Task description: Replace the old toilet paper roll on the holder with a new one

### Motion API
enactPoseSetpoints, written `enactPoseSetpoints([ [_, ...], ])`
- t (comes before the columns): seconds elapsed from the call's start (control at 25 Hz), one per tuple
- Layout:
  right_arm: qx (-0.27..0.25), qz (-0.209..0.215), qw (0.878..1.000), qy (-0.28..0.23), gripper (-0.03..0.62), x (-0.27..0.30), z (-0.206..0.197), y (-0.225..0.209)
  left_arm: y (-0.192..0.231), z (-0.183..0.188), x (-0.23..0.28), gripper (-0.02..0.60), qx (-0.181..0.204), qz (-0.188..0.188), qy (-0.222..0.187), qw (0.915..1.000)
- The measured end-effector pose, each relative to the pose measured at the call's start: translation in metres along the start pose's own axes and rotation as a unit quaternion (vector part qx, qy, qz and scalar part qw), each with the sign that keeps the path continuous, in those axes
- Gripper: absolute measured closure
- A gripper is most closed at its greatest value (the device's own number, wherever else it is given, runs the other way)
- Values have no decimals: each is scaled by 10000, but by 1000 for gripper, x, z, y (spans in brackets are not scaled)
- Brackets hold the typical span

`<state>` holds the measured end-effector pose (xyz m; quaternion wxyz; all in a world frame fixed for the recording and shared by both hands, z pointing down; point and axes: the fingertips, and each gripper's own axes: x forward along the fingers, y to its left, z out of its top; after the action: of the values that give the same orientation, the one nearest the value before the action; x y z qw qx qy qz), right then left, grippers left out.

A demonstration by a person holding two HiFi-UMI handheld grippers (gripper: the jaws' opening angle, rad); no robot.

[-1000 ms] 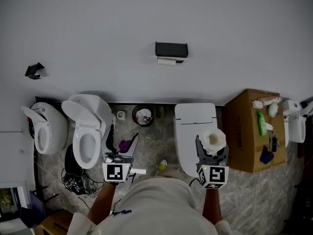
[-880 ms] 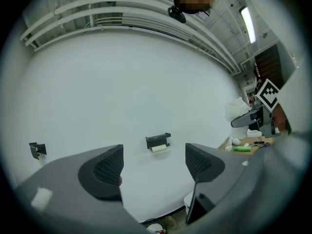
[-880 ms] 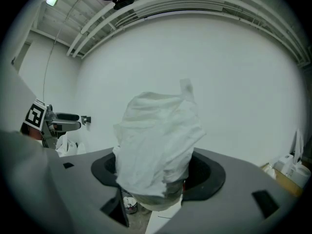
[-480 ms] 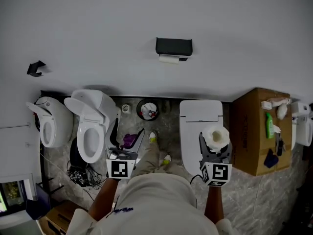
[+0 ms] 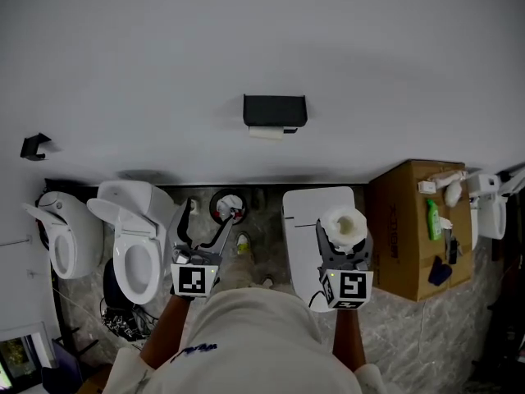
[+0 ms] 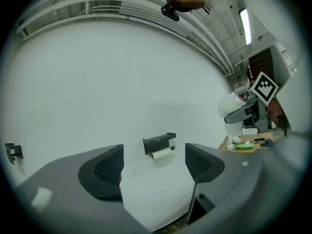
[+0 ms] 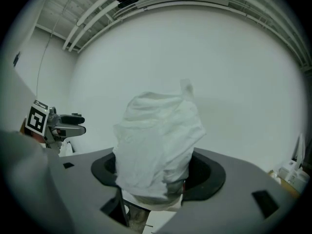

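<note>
Both grippers and our view have closed in on the far wall [image 5: 164,48]; holder [image 5: 275,110] shows bigger than a second ago. Old roll [image 5: 266,131], nearly spent, hangs under it, well apart from us. Left gripper [image 6: 153,167] jaws spread, empty. Right gripper [image 7: 158,177] jaws pinching new roll [image 7: 156,140] by its sides, near right. We judge it light, soft, crushable, outer sheet loose: grip gently across the sides, keep the core free

Bathroom mock-up — three toilets [image 5: 135,208]
</note>
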<state>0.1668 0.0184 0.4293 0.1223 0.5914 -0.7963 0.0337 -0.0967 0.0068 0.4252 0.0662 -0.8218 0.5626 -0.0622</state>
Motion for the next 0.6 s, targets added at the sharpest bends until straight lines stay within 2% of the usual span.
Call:
enactPoseSetpoints([
  [0.08,-36,-56,10000,-40,278,15,12,4,9,-8,16,189,90,-182,90,9998],
  [0.2,-137,-155,9998,26,278,38,21,9,18,-47,50,189,-56,-512,489,9975],
  [0.28,-249,-256,9993,141,278,51,23,12,17,-67,76,189,49,-774,596,9952],
  [0.44,-271,-451,9980,350,276,76,20,15,5,-90,113,199,759,-1299,731,9859],
  [0.52,-267,-541,9974,405,278,84,21,13,-5,-96,128,213,1117,-1565,829,9778],
  [0.6,-249,-622,9967,453,278,87,23,8,-18,-96,142,215,1724,-1746,838,9658],
])
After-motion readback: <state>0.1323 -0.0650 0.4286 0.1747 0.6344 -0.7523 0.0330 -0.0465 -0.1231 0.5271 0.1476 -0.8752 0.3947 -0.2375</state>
